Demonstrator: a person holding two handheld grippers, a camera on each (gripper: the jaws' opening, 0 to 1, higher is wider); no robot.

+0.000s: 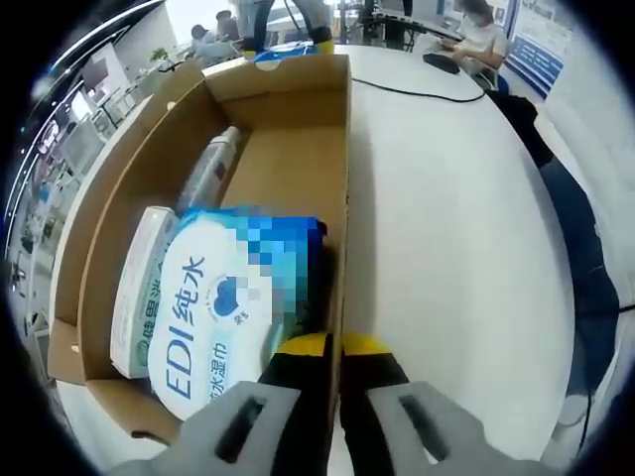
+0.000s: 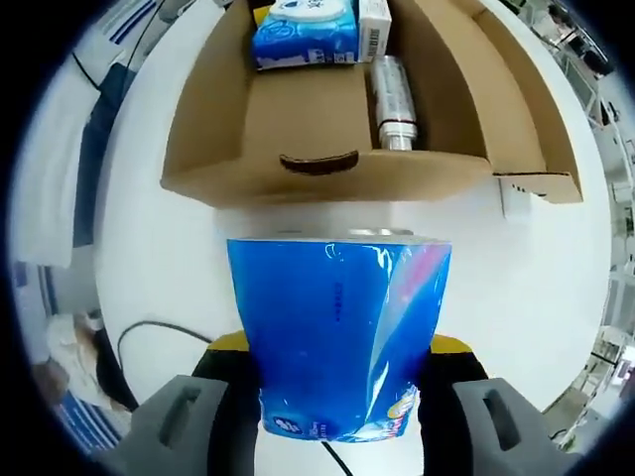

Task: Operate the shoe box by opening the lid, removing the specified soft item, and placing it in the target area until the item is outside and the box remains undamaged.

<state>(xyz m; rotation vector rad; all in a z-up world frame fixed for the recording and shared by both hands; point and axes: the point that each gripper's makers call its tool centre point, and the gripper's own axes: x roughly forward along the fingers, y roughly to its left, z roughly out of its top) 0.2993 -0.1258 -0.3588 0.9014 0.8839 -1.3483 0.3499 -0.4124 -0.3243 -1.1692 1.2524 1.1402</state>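
Right gripper (image 2: pixel 342 369) is clamped on a blue soft pack (image 2: pixel 340 332), outside the open cardboard box (image 2: pixel 327 174), above the white table (image 2: pixel 149 248). Left gripper (image 1: pixel 335 349) pinches the box's side wall. Wipes pack (image 1: pixel 213 312), bottle (image 1: pixel 210 171) and flat white pack (image 1: pixel 139 288) lie inside. Office desks and seated people (image 1: pixel 481 35) are behind.

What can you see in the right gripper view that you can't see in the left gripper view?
Right gripper view: the right gripper squeezing a blue soft pack outside the box, over the white table.

Left gripper view: the left gripper clamped on the box's side wall, and people sitting far behind.

Both: the open cardboard box holding a blue wet-wipes pack, a white pack and a silvery bottle.
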